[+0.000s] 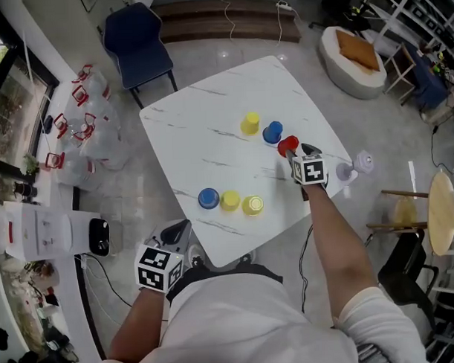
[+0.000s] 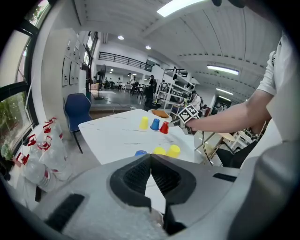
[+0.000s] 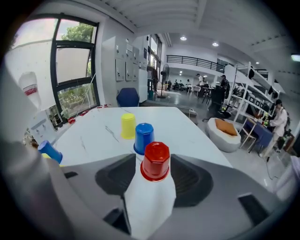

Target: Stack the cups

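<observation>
Nearest, the left gripper [image 2: 151, 159] is pinched closed on nothing at the table [image 1: 210, 133] edge, the right gripper [image 3: 154, 169] gapes around the upturned red cup [image 1: 288, 145], untouched, then 1 blue cup [image 1: 272, 132], 1 yellow cup [image 1: 250, 123].

- Table [image 1: 210, 118]: glossy white top with marble-like grey veining.
- Red cup [image 3: 155, 161], blue cup [image 3: 143, 136] and yellow cup [image 3: 128, 125], frame centre: smooth, slightly shiny plastic.
- Floor [image 1: 230, 47], top: polished, reflective.
- Left gripper [image 2: 150, 156]: matt grey shell, ribbed black pads [image 2: 136, 176].
</observation>
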